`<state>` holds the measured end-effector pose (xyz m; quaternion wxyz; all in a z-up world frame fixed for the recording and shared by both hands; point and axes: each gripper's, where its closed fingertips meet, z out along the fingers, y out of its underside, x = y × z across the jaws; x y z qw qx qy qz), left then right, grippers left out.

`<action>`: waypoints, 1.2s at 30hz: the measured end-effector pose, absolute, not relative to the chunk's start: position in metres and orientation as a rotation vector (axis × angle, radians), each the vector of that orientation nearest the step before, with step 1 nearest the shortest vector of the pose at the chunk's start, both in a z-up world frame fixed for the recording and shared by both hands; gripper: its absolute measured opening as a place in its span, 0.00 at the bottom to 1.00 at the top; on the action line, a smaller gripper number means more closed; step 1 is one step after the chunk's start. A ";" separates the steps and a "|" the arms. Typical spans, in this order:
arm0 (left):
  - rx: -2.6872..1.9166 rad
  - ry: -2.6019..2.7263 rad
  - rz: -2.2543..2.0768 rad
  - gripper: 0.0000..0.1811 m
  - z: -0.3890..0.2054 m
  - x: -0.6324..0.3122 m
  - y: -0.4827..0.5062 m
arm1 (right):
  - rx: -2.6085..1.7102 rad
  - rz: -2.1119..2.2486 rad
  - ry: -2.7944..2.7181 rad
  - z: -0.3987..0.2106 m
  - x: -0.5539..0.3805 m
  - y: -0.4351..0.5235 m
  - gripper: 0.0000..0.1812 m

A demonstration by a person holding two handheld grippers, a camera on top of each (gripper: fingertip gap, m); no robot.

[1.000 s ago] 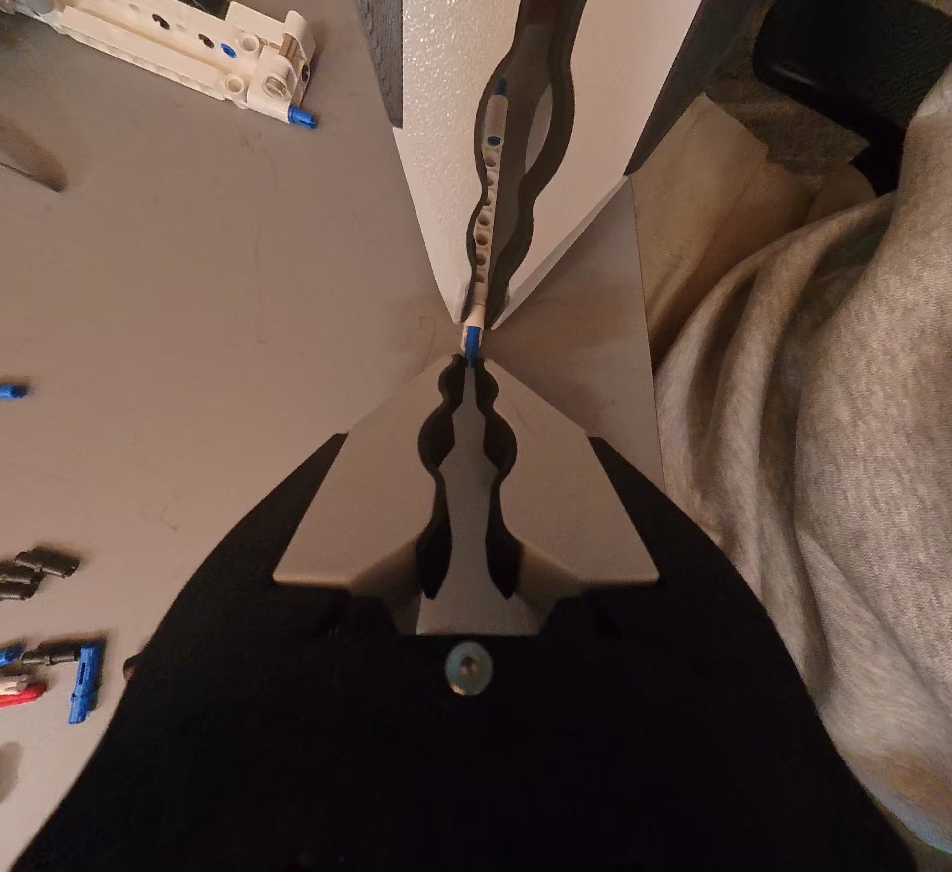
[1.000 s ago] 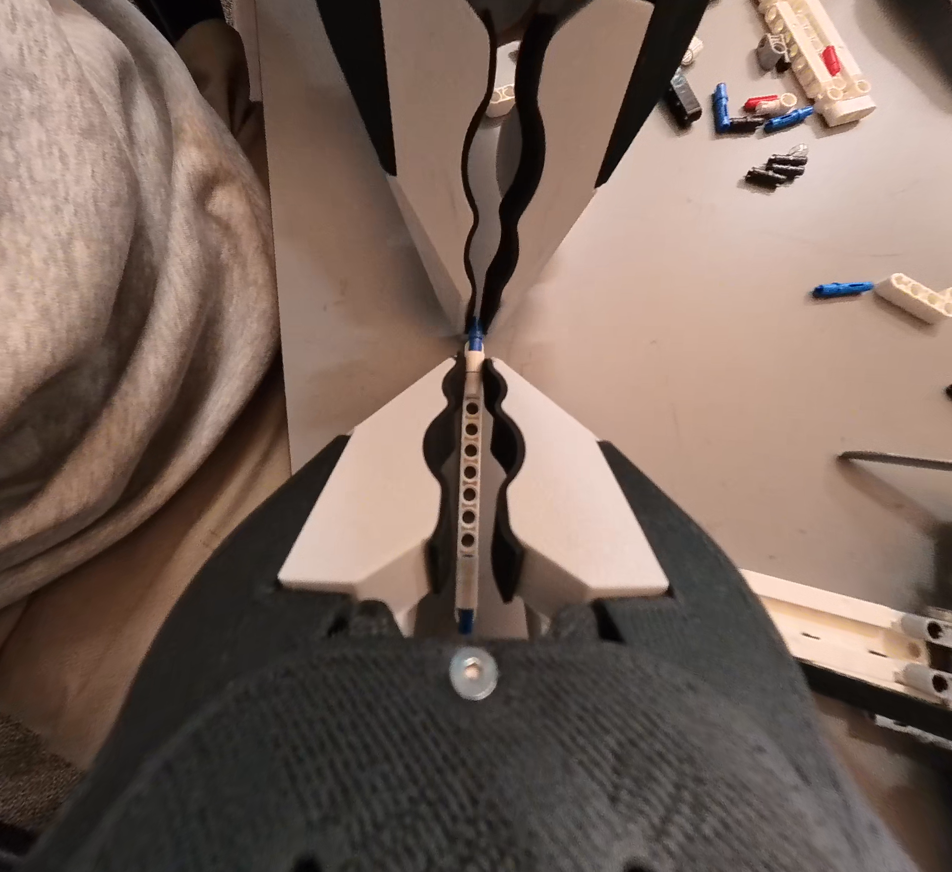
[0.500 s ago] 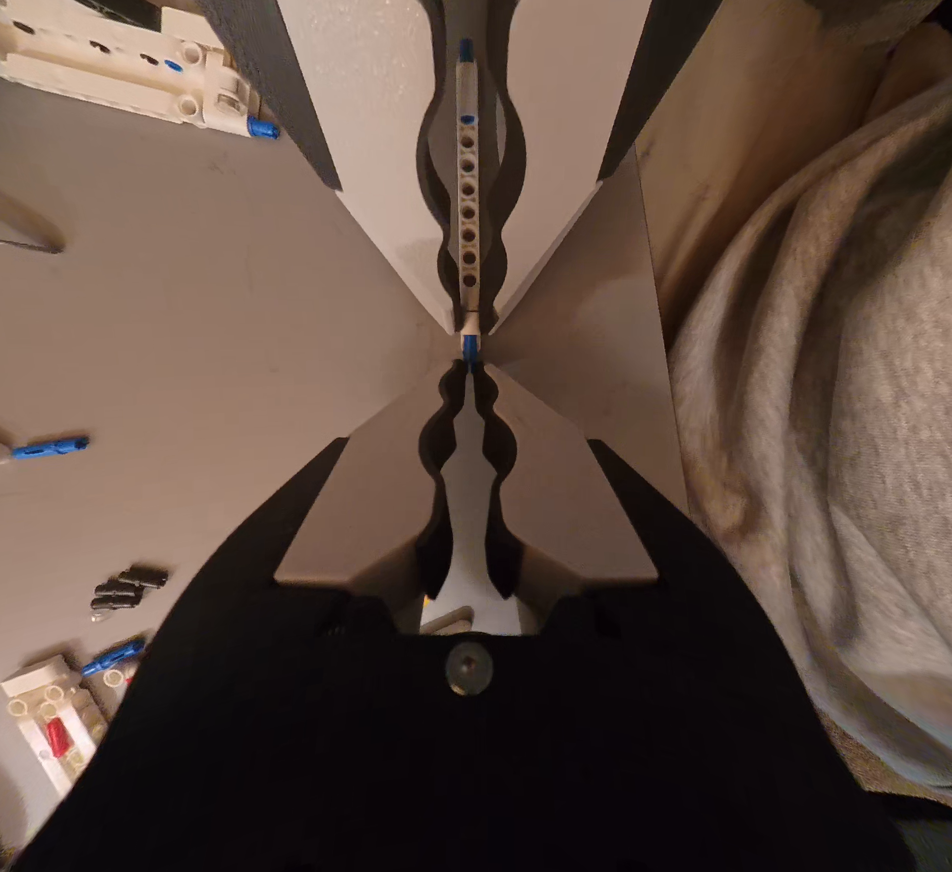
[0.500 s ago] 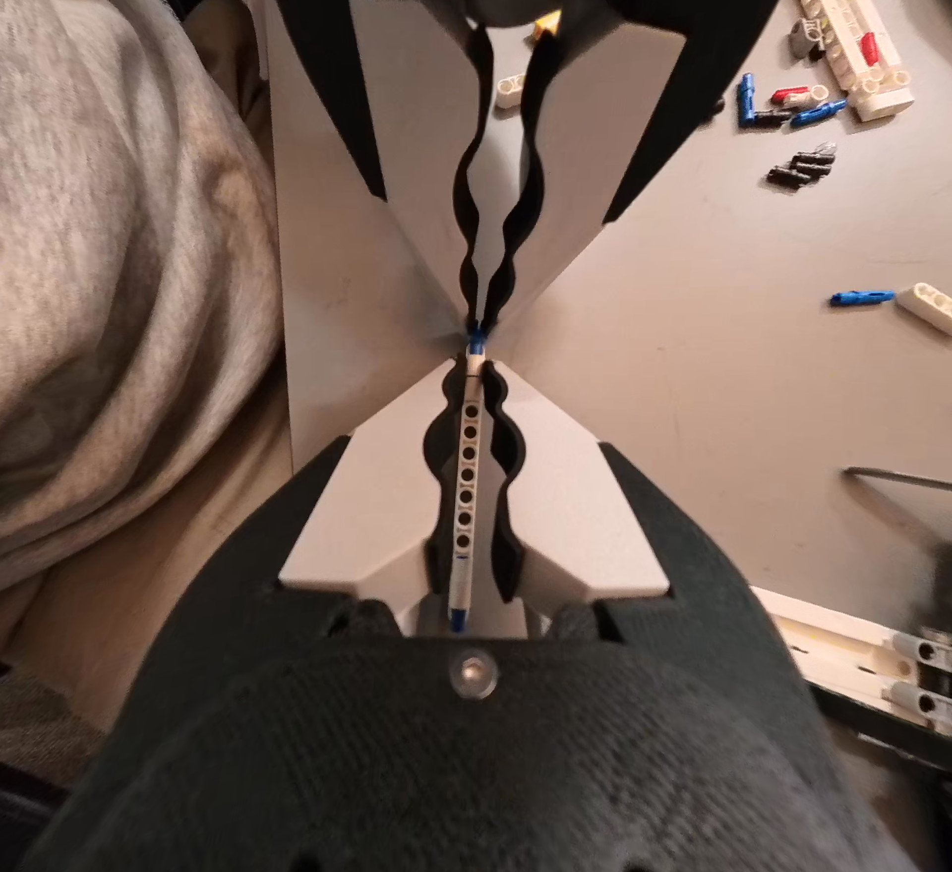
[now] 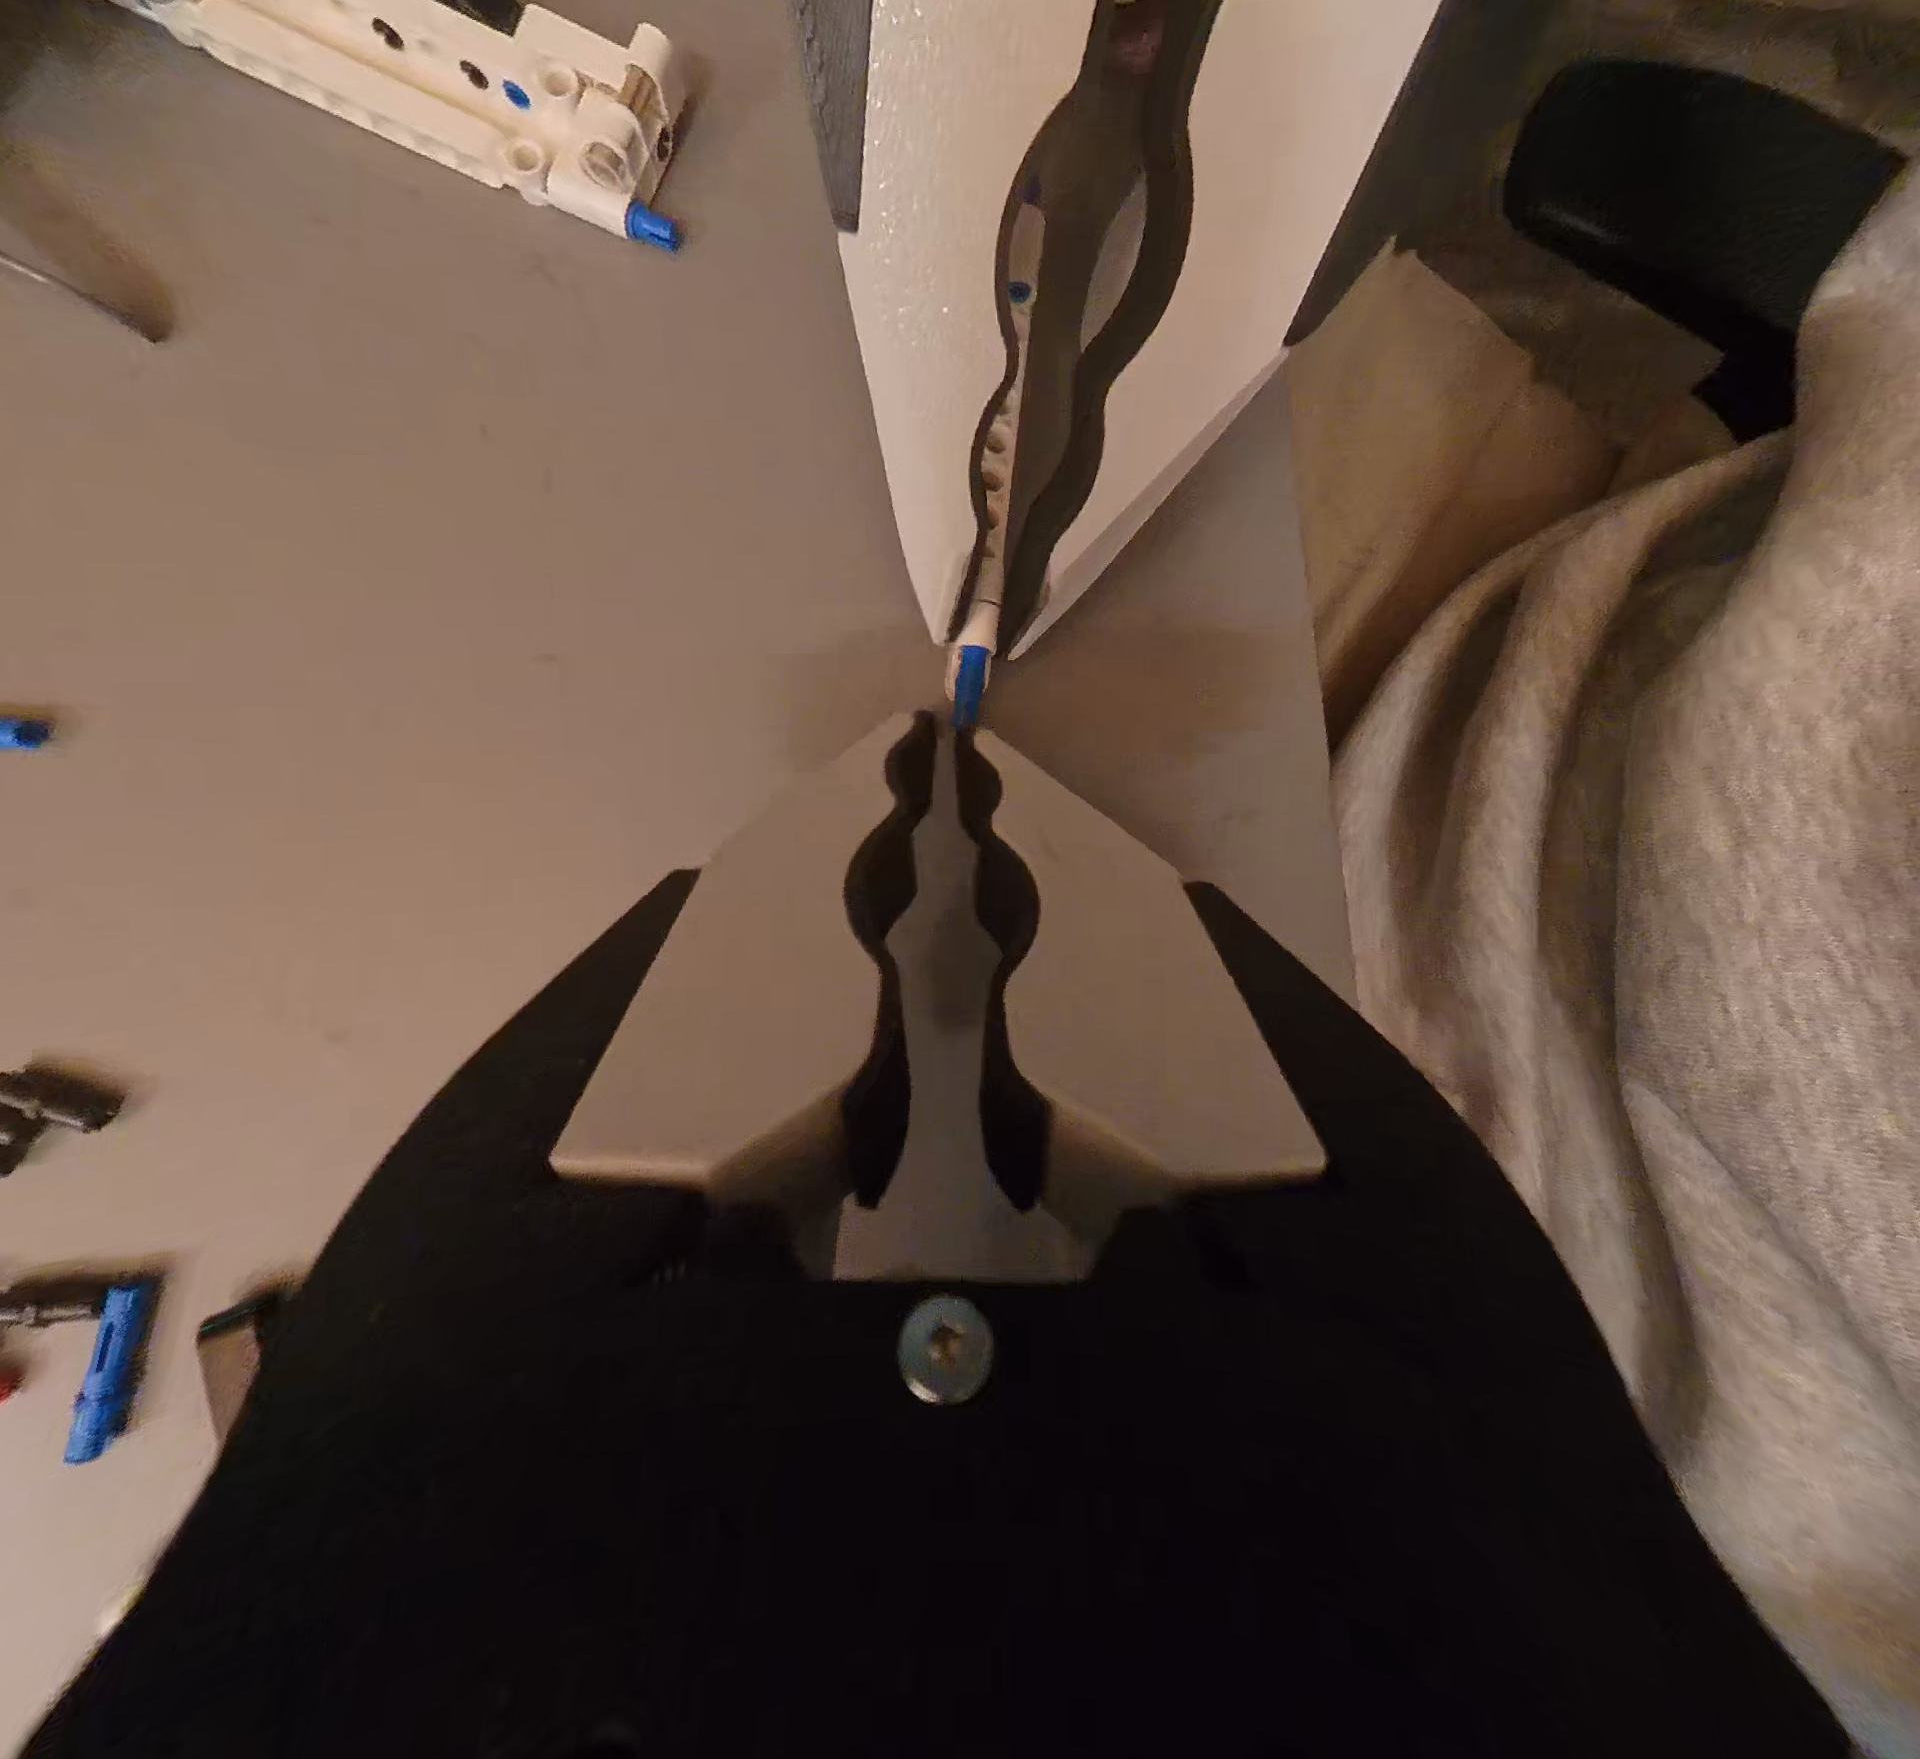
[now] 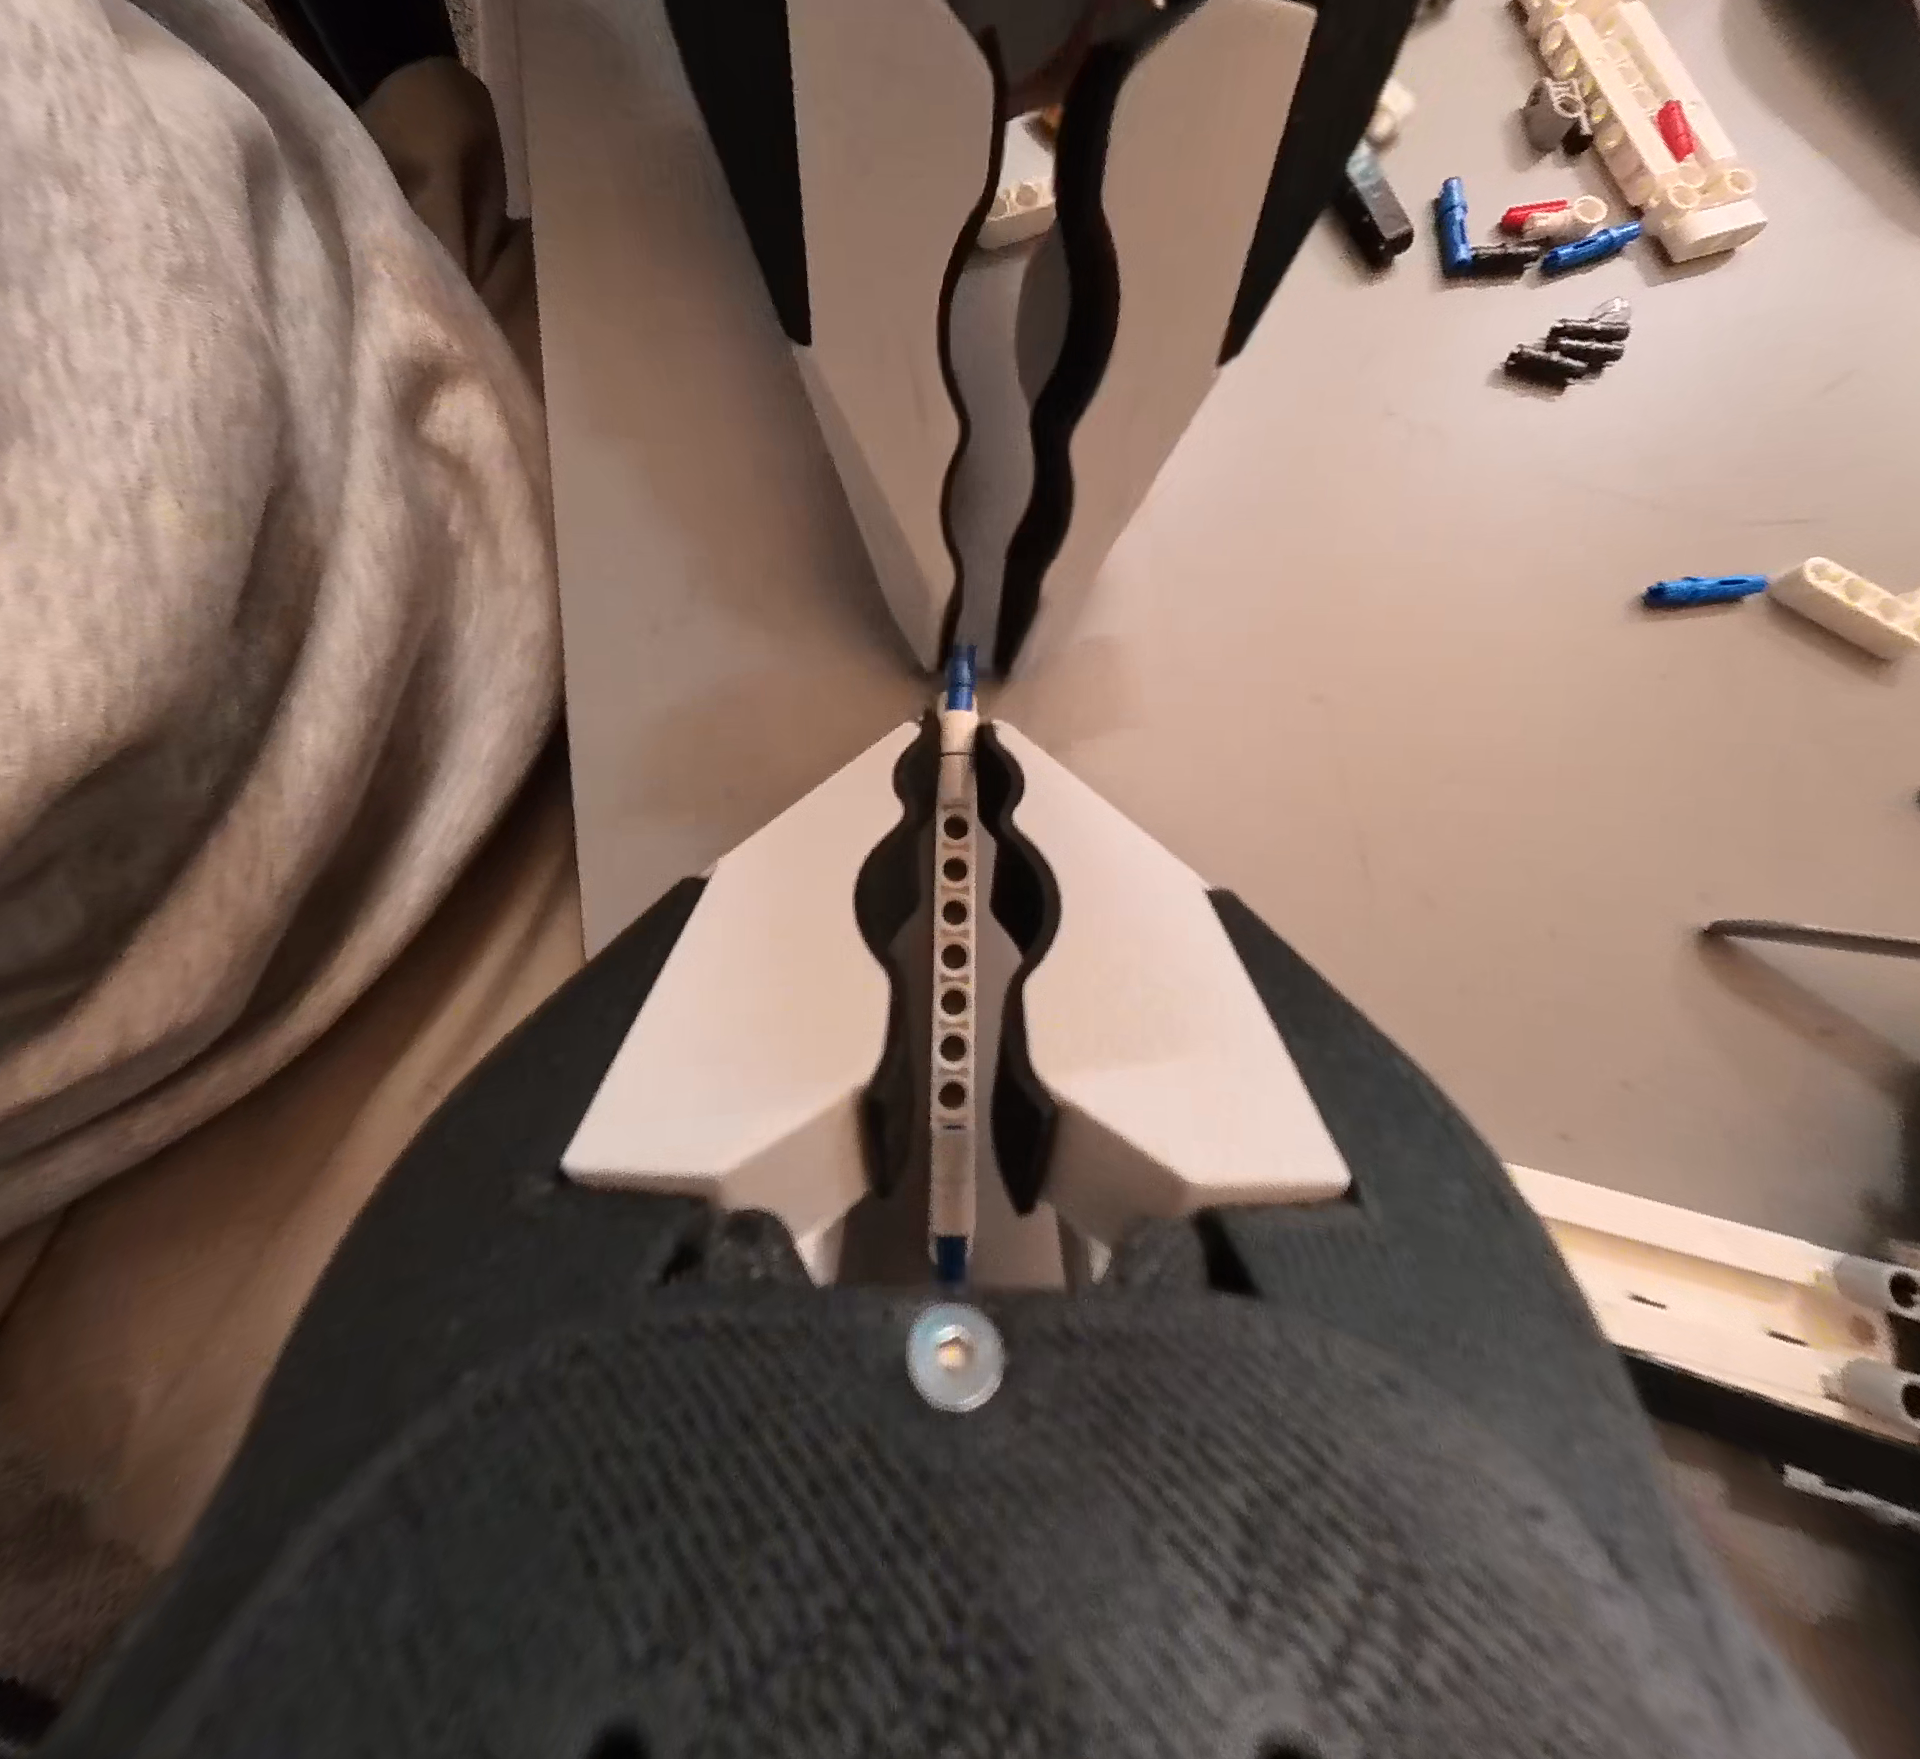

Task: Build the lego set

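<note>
Right tool [image 6: 958, 722] pinching one white beam [image 6: 954, 971] lengthwise along its fingers, over the surface [image 6: 1351, 670] edge. Left tool [image 5: 951, 741] nipping one blue pin [image 5: 968, 683] at the beam's tip, tip to tip with the right.

Likely risks: pin cocked off-axis and jamming; thin nip slipping, pin dropping off the edge onto grey cloth [image 6: 208, 462]; beam sliding back under the push.

Farther out: three loose blue pins [image 6: 1704, 589], a black pin cluster [image 6: 1564, 350] of uncertain count, one studded white block [image 6: 1631, 99], one long white assembly [image 5: 353, 36].
</note>
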<state>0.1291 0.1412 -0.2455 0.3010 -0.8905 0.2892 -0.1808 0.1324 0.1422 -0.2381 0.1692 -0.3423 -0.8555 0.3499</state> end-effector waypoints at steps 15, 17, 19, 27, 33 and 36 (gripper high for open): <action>-2.442 0.730 -0.449 0.00 -0.246 0.130 0.140 | -0.987 1.004 -2.451 -0.238 0.133 0.141 0.03; -2.454 0.713 -0.458 0.00 -0.245 0.130 0.140 | -0.981 0.992 -2.457 -0.238 0.133 0.141 0.03; -2.462 0.697 -0.474 0.00 -0.245 0.130 0.140 | -0.976 0.988 -2.455 -0.238 0.133 0.141 0.03; -2.490 0.698 -0.444 0.00 -0.246 0.129 0.140 | -1.006 1.000 -2.437 -0.237 0.133 0.142 0.03; -2.470 0.690 -0.432 0.00 -0.246 0.128 0.145 | -1.022 0.961 -2.354 -0.238 0.132 0.148 0.09; -2.468 0.691 -0.429 0.00 -0.246 0.128 0.144 | -1.061 0.995 -2.332 -0.234 0.138 0.153 0.11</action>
